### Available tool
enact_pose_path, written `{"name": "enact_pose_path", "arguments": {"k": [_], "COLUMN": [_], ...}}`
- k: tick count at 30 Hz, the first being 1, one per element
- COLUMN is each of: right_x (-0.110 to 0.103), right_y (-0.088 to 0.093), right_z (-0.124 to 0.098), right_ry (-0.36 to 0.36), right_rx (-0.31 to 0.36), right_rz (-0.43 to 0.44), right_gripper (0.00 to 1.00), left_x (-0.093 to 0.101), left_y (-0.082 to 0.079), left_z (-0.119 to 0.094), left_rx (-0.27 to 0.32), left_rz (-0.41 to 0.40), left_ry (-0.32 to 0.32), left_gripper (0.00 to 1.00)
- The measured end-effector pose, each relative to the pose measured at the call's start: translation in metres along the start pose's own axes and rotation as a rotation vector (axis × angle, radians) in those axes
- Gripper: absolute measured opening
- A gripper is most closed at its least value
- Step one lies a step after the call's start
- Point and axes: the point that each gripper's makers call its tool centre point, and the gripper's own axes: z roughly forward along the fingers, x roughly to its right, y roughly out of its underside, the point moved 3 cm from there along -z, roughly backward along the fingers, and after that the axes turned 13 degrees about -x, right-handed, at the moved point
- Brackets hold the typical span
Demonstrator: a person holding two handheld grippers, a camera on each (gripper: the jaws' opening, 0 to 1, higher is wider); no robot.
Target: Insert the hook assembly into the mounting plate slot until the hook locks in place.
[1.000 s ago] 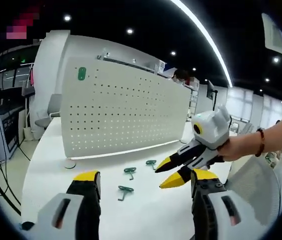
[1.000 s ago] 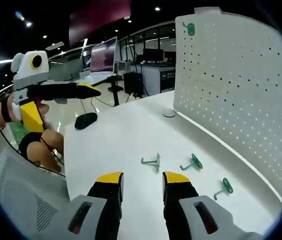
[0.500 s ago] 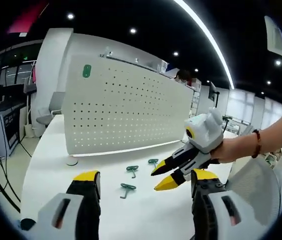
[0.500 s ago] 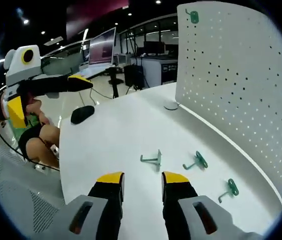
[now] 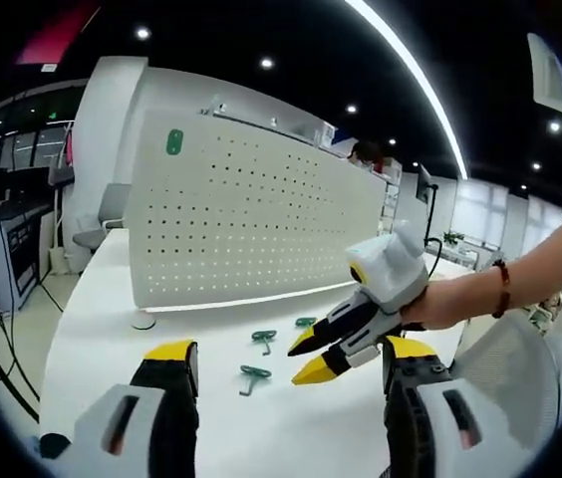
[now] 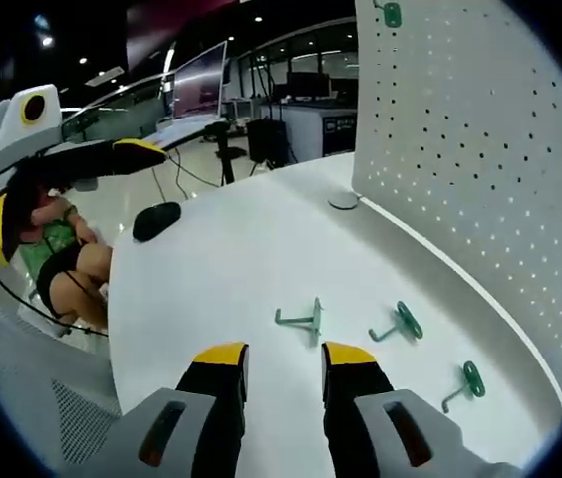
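Hooks lie loose on the white table: three green hooks before the pegboard, one hook already mounted. Right gripper, parted and empty, points at the nearest; left gripper gapes idle, so insertion remains.

You face a dark ceiling with small spotlights and one long curved light strip running toward 1 o'clock. At 9 o'clock, desks with a monitor. White table underfoot, glossy pale floor beyond.
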Motion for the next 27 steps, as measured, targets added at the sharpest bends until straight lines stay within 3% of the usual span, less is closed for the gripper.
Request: {"name": "enact_pose_path", "arguments": {"k": [3, 7, 27], "right_x": [0.005, 0.009, 0.015], "right_y": [0.003, 0.000, 0.005], "right_z": [0.005, 0.008, 0.029], "right_ry": [0.013, 0.013, 0.015], "right_rx": [-0.029, -0.020, -0.117], "right_rz": [0.039, 0.065, 0.067], "right_gripper": [0.28, 0.26, 0.17], "left_x": [0.000, -0.002, -0.006], "left_y": [0.002, 0.006, 0.012], "left_z": [0.000, -0.001, 0.000], "left_rx": [-0.001, -0.007, -0.009], "left_rz": [-0.005, -0.019, -0.061], "left_ry": [0.003, 0.000, 0.005], "left_gripper": [0.77, 0.77, 0.76]}}
